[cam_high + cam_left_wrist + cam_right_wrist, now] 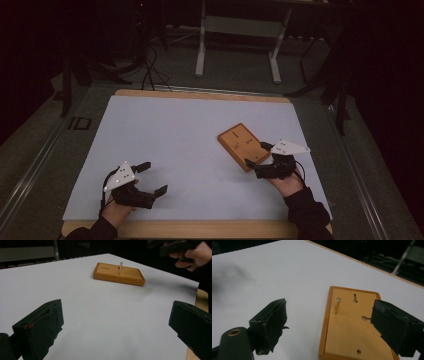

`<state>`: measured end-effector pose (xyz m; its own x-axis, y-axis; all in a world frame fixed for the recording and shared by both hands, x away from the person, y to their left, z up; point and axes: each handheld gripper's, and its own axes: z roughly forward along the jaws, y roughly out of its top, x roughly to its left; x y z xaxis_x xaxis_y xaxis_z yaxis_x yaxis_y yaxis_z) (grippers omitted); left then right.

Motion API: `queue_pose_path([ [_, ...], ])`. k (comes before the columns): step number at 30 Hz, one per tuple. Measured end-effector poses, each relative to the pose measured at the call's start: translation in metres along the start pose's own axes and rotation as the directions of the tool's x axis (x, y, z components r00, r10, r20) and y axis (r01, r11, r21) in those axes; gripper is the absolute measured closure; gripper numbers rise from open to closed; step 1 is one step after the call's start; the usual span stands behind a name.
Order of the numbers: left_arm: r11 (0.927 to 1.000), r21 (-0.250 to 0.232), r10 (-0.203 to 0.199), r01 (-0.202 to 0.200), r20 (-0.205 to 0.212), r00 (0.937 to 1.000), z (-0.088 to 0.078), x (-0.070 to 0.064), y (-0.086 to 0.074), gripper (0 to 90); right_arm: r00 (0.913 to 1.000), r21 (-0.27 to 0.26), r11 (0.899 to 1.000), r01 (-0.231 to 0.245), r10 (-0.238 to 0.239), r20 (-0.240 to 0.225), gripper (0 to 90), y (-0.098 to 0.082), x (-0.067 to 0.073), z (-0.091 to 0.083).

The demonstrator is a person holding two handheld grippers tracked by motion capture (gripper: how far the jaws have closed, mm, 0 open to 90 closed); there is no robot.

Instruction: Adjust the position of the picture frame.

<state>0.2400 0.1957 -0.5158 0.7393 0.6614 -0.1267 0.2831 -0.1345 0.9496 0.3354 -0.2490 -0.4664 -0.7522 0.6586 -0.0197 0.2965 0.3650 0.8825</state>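
A flat wooden board [243, 144] lies on the white sheet at the right of the table. One thin wooden peg [337, 305] stands in it, beside several small holes. My right gripper [257, 155] is open at the board's near edge. In the right gripper view [329, 322] one jaw is over the sheet and the other over the board [347, 335], with nothing held. My left gripper [154, 178] is open and empty above the sheet at the near left, far from the board. The left gripper view [115, 325] looks toward the board [110, 275] and peg [120, 267].
The white sheet [175, 135] covers most of the wooden table [200, 229], whose edge shows at the front and back. Beyond the table a white metal frame [201, 55] stands on the floor, with cables [150, 70] to its left. A hand [193, 256] holds the other gripper.
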Motion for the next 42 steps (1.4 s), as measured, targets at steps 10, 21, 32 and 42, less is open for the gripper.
queue_pose_path([
  [10, 1.0000, 0.007, 0.002, -0.002, 0.001, 1.0000, -0.001, 0.001, -0.001, 0.0, 0.9994, 0.070, 0.998, -0.002, 0.004, -0.034, 36.3, -0.003, -0.017, 0.049],
  [21, 0.9999, 0.009, 0.012, -0.012, -0.006, 0.9999, -0.002, 0.001, -0.001, 0.0, 0.9986, 0.120, 0.993, -0.018, 0.024, -0.047, 62.3, -0.013, -0.025, 0.085],
  [32, 0.9999, 0.009, 0.008, -0.008, -0.002, 1.0000, -0.003, 0.001, -0.001, 0.0, 0.9981, 0.133, 0.989, -0.057, 0.059, -0.015, 79.0, -0.021, -0.025, 0.096],
  [42, 0.9997, 0.022, 0.007, -0.007, -0.004, 1.0000, -0.002, 0.001, -0.002, 0.0, 0.9987, 0.124, 0.991, -0.050, 0.051, -0.005, 84.7, -0.021, -0.024, 0.098],
])
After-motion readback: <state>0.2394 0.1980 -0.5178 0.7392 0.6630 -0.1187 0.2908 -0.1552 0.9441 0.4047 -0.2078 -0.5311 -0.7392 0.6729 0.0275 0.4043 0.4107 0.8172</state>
